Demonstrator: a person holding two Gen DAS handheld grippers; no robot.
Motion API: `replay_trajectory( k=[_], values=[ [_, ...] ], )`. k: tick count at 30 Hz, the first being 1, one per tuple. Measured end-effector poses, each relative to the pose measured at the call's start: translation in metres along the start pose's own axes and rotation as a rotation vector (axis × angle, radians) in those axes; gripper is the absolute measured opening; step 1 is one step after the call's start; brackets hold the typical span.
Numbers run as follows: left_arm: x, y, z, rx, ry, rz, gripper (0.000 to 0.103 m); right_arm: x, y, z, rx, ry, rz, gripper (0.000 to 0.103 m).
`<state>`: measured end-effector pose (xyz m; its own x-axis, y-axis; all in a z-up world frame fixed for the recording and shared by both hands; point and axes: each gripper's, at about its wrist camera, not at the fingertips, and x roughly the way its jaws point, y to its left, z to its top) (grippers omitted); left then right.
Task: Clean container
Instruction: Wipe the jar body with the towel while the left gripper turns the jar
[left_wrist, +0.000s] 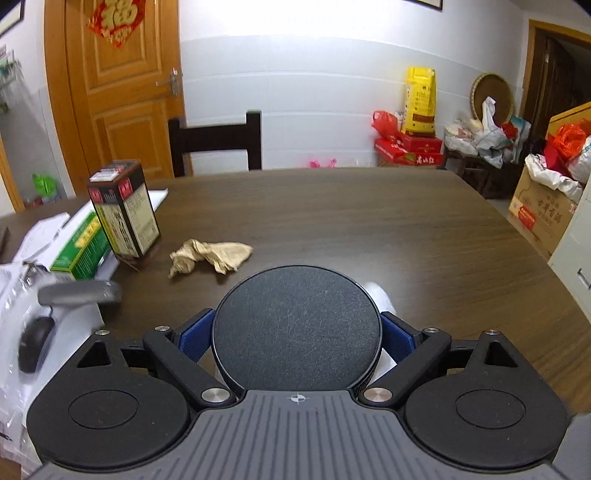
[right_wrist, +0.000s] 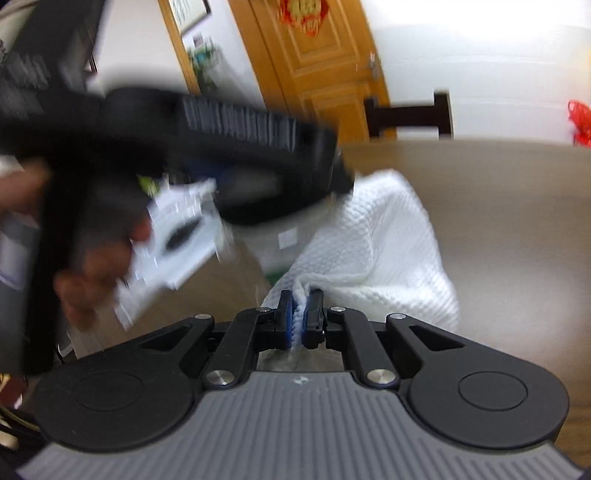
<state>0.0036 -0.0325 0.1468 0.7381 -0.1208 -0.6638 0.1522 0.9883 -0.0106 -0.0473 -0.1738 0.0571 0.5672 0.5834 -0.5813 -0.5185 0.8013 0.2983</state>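
Note:
In the left wrist view my left gripper (left_wrist: 296, 332) is shut on a round container with a dark grey lid (left_wrist: 296, 326), its blue pads pressing both sides. The container's white body shows in the right wrist view (right_wrist: 280, 236), blurred, under the other gripper's black body (right_wrist: 184, 147). My right gripper (right_wrist: 300, 317) is shut on a white textured cloth (right_wrist: 373, 243), which hangs against the container's right side. A sliver of the cloth shows beside the lid in the left wrist view (left_wrist: 380, 299).
The dark wooden table (left_wrist: 369, 229) holds a crumpled brown paper (left_wrist: 210, 256), an upright dark box (left_wrist: 123, 208), a green box (left_wrist: 83, 247) and papers with a mouse (left_wrist: 35, 345) at the left. A dark chair (left_wrist: 216, 142) stands at the far edge.

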Motion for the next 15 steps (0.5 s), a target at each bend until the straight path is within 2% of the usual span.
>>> replay_trajectory(
  k=[2,5,8,11,15],
  values=[
    [0.001,0.0,0.0,-0.004,-0.009,0.005,0.095,0.01,-0.001,-0.008,-0.017,0.05,-0.02,0.009],
    [0.002,0.003,0.0,-0.023,-0.015,0.006,0.095,0.006,0.0,-0.011,-0.03,0.058,-0.026,0.009],
    [0.002,0.002,0.001,-0.028,-0.017,0.006,0.095,-0.014,0.008,0.001,-0.052,0.006,0.02,0.009],
    [0.001,-0.002,0.001,-0.016,-0.018,0.007,0.095,-0.035,0.021,0.014,-0.087,-0.063,0.103,0.009],
    [0.0,-0.005,0.0,-0.005,-0.017,0.009,0.095,-0.033,0.027,0.018,-0.103,-0.083,0.15,0.009]
  ],
)
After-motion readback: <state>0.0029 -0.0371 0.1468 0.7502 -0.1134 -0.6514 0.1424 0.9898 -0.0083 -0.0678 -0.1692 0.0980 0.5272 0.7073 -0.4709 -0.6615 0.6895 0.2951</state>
